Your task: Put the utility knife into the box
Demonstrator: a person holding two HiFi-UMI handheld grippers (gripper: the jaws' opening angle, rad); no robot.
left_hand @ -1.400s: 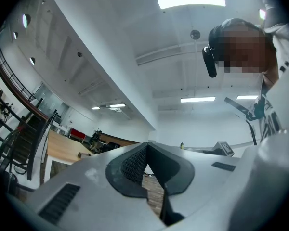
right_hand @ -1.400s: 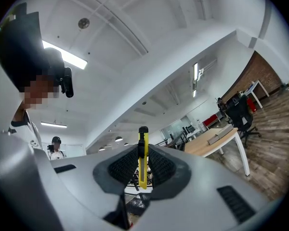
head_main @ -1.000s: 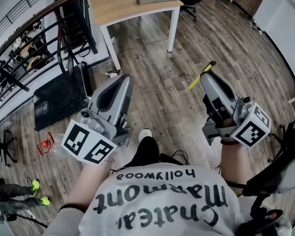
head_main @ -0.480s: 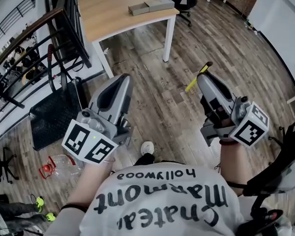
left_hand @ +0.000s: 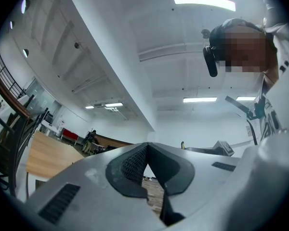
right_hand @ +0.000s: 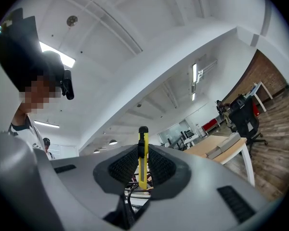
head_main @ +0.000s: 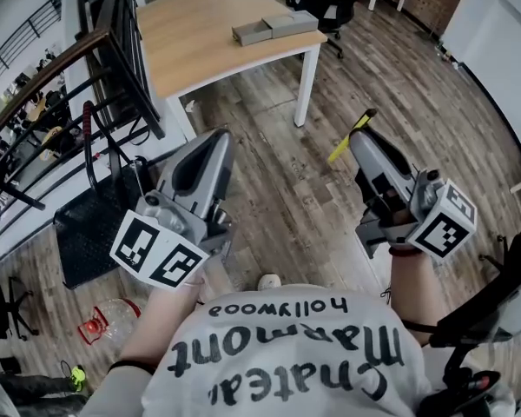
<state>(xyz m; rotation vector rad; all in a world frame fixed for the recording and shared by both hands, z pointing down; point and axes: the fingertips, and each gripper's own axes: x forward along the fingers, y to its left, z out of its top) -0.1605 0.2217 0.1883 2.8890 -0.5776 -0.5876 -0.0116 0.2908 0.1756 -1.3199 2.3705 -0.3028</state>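
The yellow utility knife (right_hand: 142, 159) sits clamped between the jaws of my right gripper (head_main: 363, 140), its end poking past their tips, while my left gripper (head_main: 215, 142) is pressed together on nothing, and the grey box (head_main: 273, 27) lies well ahead on the table (head_main: 191, 37).

We take this for an open-plan office. Past the jaws of the right gripper (right_hand: 142, 163) and off to their right stands a wooden desk (right_hand: 202, 149) on white legs, with a black swivel chair (right_hand: 245, 121) beside it, plank floor (right_hand: 277, 129) below and a brick wall (right_hand: 267, 71) behind. High above the jaws of the left gripper (left_hand: 147, 165) hangs a ceiling light strip (left_hand: 204, 1), with 2 more lower down.
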